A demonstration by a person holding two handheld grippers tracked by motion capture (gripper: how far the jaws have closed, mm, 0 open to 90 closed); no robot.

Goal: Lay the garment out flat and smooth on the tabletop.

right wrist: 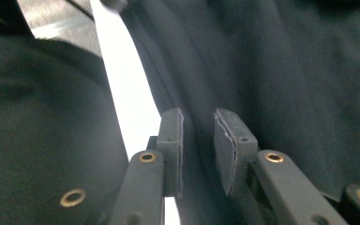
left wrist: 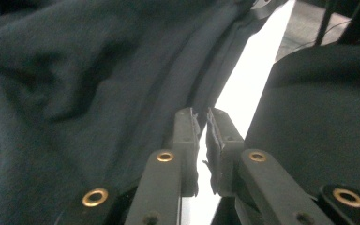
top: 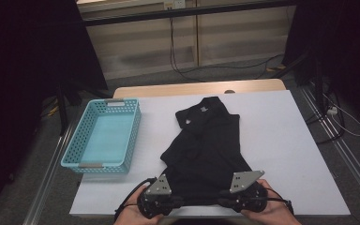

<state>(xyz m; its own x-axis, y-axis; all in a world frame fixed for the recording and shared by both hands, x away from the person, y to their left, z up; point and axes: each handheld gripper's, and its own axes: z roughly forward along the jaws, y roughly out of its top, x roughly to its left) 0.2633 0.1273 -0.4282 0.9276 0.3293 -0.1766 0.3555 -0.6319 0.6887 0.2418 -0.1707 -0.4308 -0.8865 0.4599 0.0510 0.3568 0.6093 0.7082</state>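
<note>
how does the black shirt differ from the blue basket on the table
The black shirt is soft cloth lying flat and partly folded; the blue basket is stiff plastic with perforated, upright walls. The shirt lies mid-table, reaching the near edge by both claws; the basket sits apart at the left edge. Both rest on the white table.

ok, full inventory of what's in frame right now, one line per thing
shirt: 1, black, partly folded, middle of the sheet, collar at the far end, hem at the near edge
basket: 1, light blue, perforated plastic, nothing in it, on the sheet's left edge, apart from the shirt
sheet: 1, white, covers the table top
table: 1, light wood, a strip showing beyond the sheet
cables: several, dark, on the floor beyond the table
left gripper: 1, black with grey plate, at the shirt's near left corner, jaws slightly apart, white sheet showing through the gap
right gripper: 1, black with grey plate, at the near right corner, jaws apart, over dark fabric
hands: 2, at the bottom edge, holding the grippers
</note>
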